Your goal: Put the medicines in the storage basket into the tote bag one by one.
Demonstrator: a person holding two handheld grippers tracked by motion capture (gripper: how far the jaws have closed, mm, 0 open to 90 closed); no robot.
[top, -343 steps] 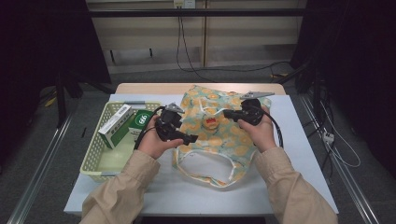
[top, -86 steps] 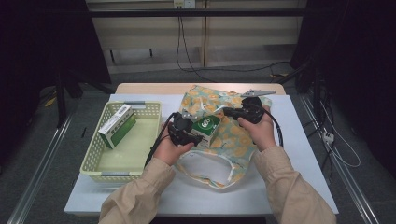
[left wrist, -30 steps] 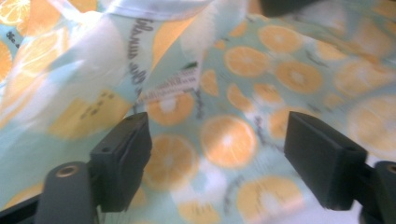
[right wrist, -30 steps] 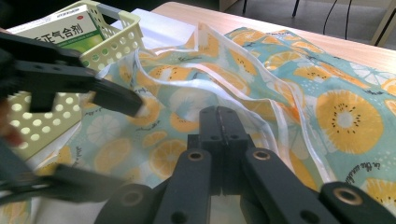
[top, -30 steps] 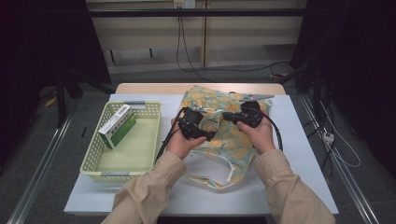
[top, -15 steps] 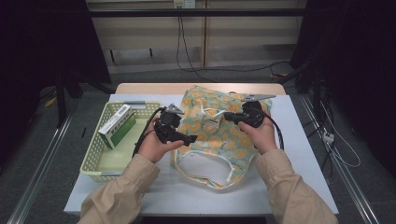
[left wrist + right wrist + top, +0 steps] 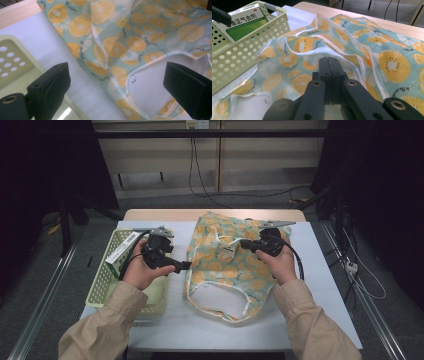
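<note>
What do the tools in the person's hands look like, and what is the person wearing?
Both the left tool and the right tool are black, each with two blocky jaws, a grey plate on top and a trailing black cable. The person wears long beige sleeves.

Overhead forward-down view, two close tool views, shared bag (image 7: 227, 260)

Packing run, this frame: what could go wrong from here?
1. The right gripper holds the orange-print bag by a thin fold of cloth near its rim; the cloth may slip out and the mouth fall shut.
2. The left gripper, jaws wide open and holding nothing, hangs beside the bag's edge and could snag it.
3. The green and white box leans on the basket wall, awkward to grip.
</note>
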